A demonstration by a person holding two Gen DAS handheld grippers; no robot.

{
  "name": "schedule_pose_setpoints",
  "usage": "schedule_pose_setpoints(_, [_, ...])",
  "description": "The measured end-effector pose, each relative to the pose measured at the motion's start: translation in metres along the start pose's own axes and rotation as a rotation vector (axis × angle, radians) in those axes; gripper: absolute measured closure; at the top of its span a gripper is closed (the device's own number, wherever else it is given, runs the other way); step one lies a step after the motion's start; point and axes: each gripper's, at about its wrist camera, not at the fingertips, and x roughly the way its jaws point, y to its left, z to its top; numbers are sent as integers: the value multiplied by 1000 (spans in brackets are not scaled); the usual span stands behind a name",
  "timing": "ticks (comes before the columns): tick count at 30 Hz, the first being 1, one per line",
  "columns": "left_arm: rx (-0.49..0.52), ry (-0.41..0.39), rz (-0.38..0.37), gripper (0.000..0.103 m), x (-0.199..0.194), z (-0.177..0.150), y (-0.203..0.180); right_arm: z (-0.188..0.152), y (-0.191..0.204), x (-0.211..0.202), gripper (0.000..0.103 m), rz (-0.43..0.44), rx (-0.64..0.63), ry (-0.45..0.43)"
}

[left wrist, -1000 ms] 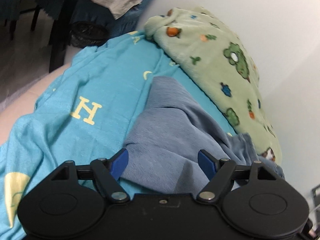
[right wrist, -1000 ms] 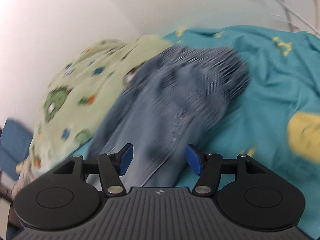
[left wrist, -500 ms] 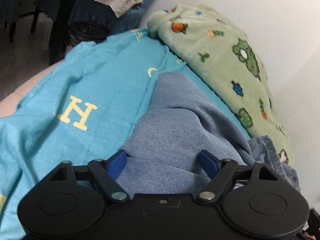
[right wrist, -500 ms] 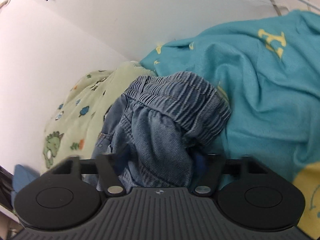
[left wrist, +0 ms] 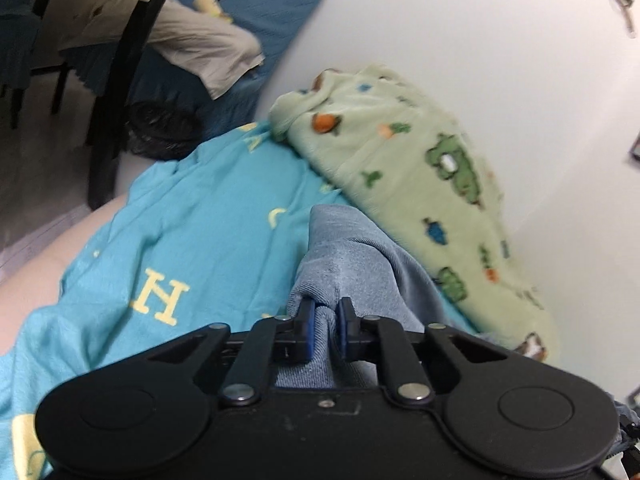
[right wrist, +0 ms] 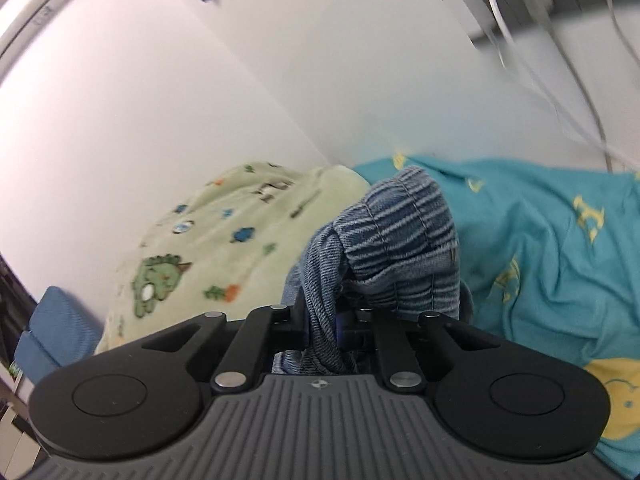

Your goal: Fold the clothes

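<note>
Blue denim pants (left wrist: 352, 264) lie on a turquoise sheet with yellow letters (left wrist: 208, 236). My left gripper (left wrist: 325, 330) is shut on a fold of the pant leg, and the cloth is bunched between its blue pads. My right gripper (right wrist: 325, 330) is shut on the elastic waistband end of the pants (right wrist: 400, 240), which is lifted above the sheet (right wrist: 540, 264). The right fingertips are hidden by the denim.
A green fleece blanket with dinosaur prints (left wrist: 420, 184) lies bunched along the white wall (left wrist: 480, 60); it also shows in the right wrist view (right wrist: 224, 248). A dark chair frame (left wrist: 124, 80) and blue bedding stand at the far left. Cables (right wrist: 580, 60) hang on the wall.
Both grippers closed on the denim pants: left on the leg, right on the waistband. Both views tilted up and the gripped cloth rose off the sheet.
</note>
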Motion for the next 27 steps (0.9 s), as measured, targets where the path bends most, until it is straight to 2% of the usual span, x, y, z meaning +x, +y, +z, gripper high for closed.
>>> schedule_pose_setpoints(2, [13,12,-17,93,-15,0,0,4,7,-15,92,-2,-15,-2])
schedule_pose_setpoints(6, [40,39,-49,93,-45,0,2,-4,-4,-45,92,-67,-7,43])
schedule_pose_setpoints(13, [76,100,5,92,-67,-25,12,-17,-24,-96,89,-180,8,121])
schedule_pose_setpoints(18, [83,135,55,86,-67,-27,13,-25,-31,-100,86,-209,11,188])
schedule_pose_setpoints(20, [86,137,73,75,-71,-27,14,-28,-34,-102,82,-221,12,214])
schedule_pose_setpoints(21, [83,131,67,75,-76,-26,14,-29,-35,-102,79,-227,13,228])
schedule_pose_setpoints(22, [81,126,61,70,-80,-26,14,-31,-37,-103,73,-233,14,241])
schedule_pose_setpoints(23, [82,121,54,60,-85,-26,12,-33,-37,-105,68,-239,8,250])
schedule_pose_setpoints(25, [100,112,42,54,-93,-27,7,-35,-25,-114,46,-258,-52,236])
schedule_pose_setpoints(27, [143,101,19,54,-98,-31,-2,-37,-18,-122,37,-271,-106,220])
